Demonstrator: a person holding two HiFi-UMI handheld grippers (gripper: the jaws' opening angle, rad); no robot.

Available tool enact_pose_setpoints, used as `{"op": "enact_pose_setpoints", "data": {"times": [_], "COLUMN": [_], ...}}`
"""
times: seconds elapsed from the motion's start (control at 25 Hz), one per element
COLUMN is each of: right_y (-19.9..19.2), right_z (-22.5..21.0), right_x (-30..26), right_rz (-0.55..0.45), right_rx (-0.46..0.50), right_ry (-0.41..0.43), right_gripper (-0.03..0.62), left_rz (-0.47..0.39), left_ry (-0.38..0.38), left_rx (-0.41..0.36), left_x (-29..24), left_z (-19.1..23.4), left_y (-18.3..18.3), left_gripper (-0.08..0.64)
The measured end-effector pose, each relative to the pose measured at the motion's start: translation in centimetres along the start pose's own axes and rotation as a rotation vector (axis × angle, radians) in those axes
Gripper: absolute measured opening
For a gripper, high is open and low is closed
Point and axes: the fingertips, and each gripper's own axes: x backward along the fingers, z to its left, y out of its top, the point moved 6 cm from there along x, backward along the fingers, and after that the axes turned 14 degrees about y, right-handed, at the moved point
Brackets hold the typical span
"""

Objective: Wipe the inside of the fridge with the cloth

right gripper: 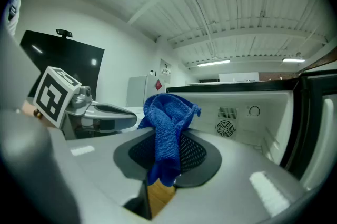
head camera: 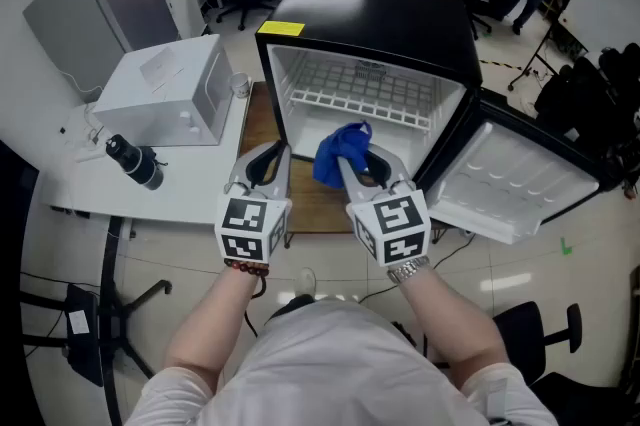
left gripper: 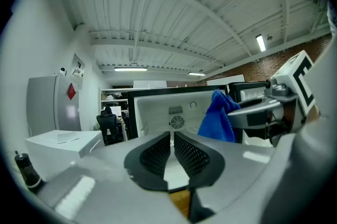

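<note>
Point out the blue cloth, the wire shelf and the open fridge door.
blue cloth [right gripper: 167, 136], right gripper view, fold between the jaws
wire shelf [head camera: 360, 92], head view, middle of the rack
fridge door [head camera: 505, 179], head view, white inner liner

Wore a white short-sleeved shirt [head camera: 330, 354] at the frame's lower middle, a dark beaded bracelet [head camera: 245, 266] on the left wrist, a metal watch [head camera: 405, 269] on the right. Bore a grey left gripper [head camera: 272, 154] and right gripper [head camera: 365, 159], with black mesh-textured fingers [left gripper: 158, 157] and white cubes [head camera: 252, 224] printed with black square markers.
</note>
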Motion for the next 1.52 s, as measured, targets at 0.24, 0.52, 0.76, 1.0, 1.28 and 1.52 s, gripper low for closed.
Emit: {"op": "enact_pose_setpoints", "data": {"times": [0.24,0.52,0.76,1.0,1.28,1.52], "right_y": [0.6,0.9,0.6,0.3,-0.5,-1.1], "right_z": [-2.5,-4.8,-6.5,-7.9,-9.8,-11.5], "right_x": [-7.3,-15.1,-19.8,-21.8,-23.1,-24.4], "right_rz": [-0.003,0.015,0.013,-0.006,-0.016,-0.016], "right_rx": [0.058,0.113,0.135,0.13,0.123,0.084], "right_ry": [-0.012,-0.014,-0.012,-0.026,-0.068,-0.107], "right_gripper": [0.08,0.08,0.08,0.078,0.077,0.075], "left_rz": [0.008,0.012,-0.001,0.009,-0.001,-0.011], "left_ry": [-0.013,-0.044,-0.032,-0.079,-0.128,-0.116], "left_rx": [-0.029,-0.057,-0.045,-0.038,-0.033,-0.037], "left_x": [-4.5,-9.2,-12.6,-14.5,-15.6,-15.8], "left_z": [3.8,6.7,9.0,9.5,9.0,8.8], "left_y": [-0.4,-0.4,-0.2,-0.5,-0.6,-0.6], "left_gripper": [0.035,0.04,0.061,0.109,0.114,0.114]}}
